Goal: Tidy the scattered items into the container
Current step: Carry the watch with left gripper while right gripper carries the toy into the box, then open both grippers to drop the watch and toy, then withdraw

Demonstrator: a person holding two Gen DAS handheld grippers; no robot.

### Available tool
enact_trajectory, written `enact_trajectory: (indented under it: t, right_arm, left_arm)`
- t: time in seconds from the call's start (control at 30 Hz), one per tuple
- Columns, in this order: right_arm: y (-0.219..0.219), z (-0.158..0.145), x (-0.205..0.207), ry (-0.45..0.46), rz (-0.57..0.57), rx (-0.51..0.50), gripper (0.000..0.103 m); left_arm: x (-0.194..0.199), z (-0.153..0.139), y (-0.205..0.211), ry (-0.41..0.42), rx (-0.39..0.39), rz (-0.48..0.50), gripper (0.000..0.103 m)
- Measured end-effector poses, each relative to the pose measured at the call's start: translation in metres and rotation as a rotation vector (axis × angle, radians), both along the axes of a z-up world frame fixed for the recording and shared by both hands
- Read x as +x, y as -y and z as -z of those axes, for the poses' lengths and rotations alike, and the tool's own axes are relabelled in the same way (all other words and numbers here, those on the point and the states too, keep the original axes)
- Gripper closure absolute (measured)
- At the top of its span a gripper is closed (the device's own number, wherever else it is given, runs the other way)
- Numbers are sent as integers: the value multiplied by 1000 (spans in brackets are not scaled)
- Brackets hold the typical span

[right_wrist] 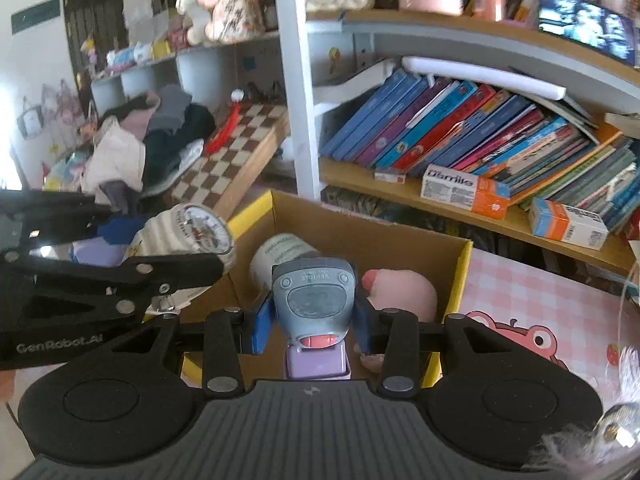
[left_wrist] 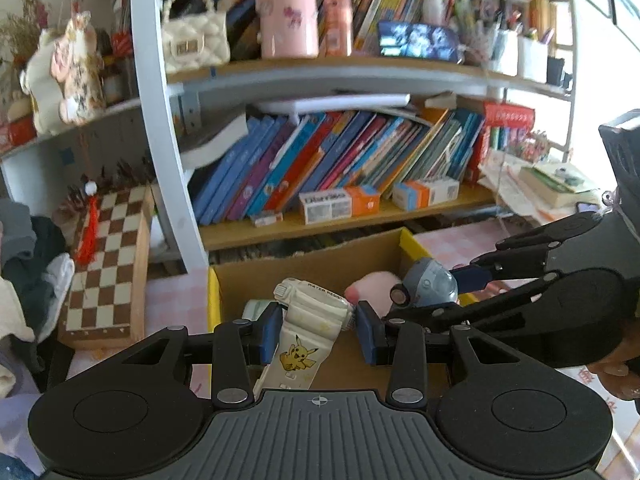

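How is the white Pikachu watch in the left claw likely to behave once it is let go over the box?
The watch probably flops: its strap bends over the top of the left claw, so it looks soft. It seems light for its size, and likely lands quietly in the cardboard box beside the pink plush. The round face may tip it sideways.

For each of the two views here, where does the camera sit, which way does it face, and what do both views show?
Left wrist view: sits on the left gripper, looking forward and down over the cardboard box toward the bookshelf; its fingers hold a watch, and a hand shows at right.
Right wrist view: sits on the right gripper, facing the same box and shelf; its fingers hold a toy car.
Shared: box, both grippers, watch, toy car, pink plush toy, chessboard.
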State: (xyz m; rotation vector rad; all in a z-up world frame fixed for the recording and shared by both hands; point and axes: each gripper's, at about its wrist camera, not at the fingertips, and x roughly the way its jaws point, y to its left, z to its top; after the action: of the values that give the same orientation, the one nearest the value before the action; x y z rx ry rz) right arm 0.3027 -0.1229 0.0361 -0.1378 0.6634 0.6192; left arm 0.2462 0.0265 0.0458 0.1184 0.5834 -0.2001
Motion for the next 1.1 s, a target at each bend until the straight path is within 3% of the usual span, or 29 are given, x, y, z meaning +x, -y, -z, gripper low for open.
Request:
enact_trajectory:
  t: [0.27, 0.57, 0.83, 1.1]
  right_arm:
    - [-21, 30, 38, -89, -85, -113, 65]
    - [-48, 65, 64, -183, -303, -297, 65]
    - [-71, 79, 74, -181, -464, -412, 64]
    - [-76, 81, 83, -212, -470, -431, 63]
  left_arm:
    - [40, 31, -12, -140, -8, -14, 65]
    - [65, 64, -18, -315, 23, 24, 66]
    - [75, 66, -16, -346, 71, 46, 66]
    - [76, 68, -11, -346, 111, 39, 64]
